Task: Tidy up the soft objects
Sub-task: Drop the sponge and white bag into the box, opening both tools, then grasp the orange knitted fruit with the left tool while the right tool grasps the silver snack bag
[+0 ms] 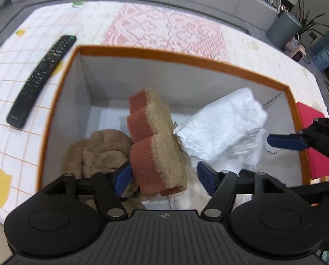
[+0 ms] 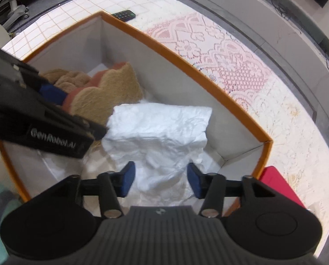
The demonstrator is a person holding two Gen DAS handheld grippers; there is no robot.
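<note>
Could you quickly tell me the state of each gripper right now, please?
Left gripper: open, wavy red-and-tan scouring sponge between its jaws.
Right gripper: open around crumpled white plastic bag.

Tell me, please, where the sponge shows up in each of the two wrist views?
Left wrist: the sponge is centre frame, standing in the box, beside the left jaw.
Right wrist: the sponge is upper left, behind the white cloth.
Shared landmark: the remote beyond the box's far left corner.
</note>
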